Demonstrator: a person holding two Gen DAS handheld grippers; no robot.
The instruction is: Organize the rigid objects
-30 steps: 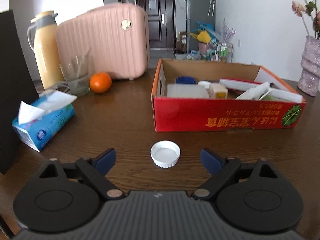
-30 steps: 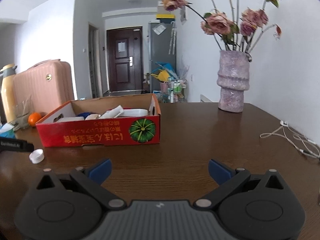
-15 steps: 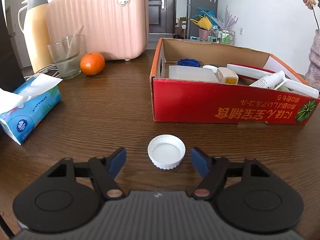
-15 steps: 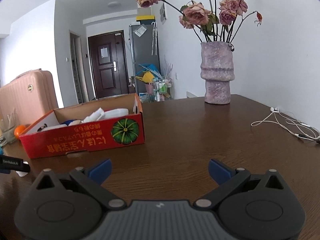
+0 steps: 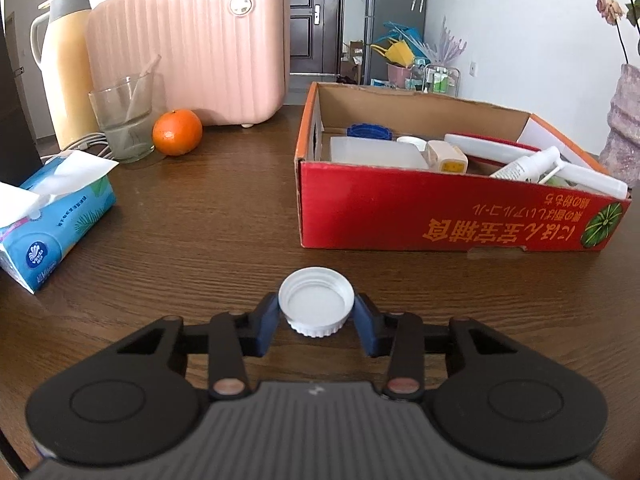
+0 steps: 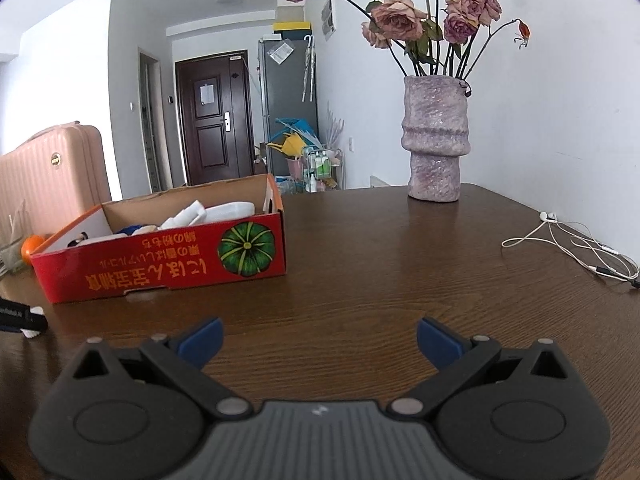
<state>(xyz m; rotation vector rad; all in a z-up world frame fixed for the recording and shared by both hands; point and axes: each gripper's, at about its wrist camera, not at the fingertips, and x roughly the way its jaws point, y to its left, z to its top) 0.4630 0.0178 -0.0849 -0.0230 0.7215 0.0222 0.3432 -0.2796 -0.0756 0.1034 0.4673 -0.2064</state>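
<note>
A white plastic cap (image 5: 316, 301) lies open side up on the brown table. My left gripper (image 5: 316, 316) is shut on the white cap, its blue pads pressed on both sides. The red cardboard box (image 5: 448, 208) stands just beyond, to the right, holding several white and blue items. My right gripper (image 6: 319, 338) is open and empty over bare table, right of the box (image 6: 160, 264). In the right wrist view the left gripper's tip and a sliver of the cap (image 6: 34, 322) show at the far left edge.
A blue tissue pack (image 5: 52, 216), a glass (image 5: 122, 120), an orange (image 5: 177, 132), a thermos (image 5: 66, 60) and a pink case (image 5: 192, 44) stand at the left and back. A purple vase with roses (image 6: 435, 144) and white earphones (image 6: 580, 248) are at the right.
My left gripper has moved forward around the white cap and closed on it. The right gripper has stayed open, and its view has shifted slightly.
</note>
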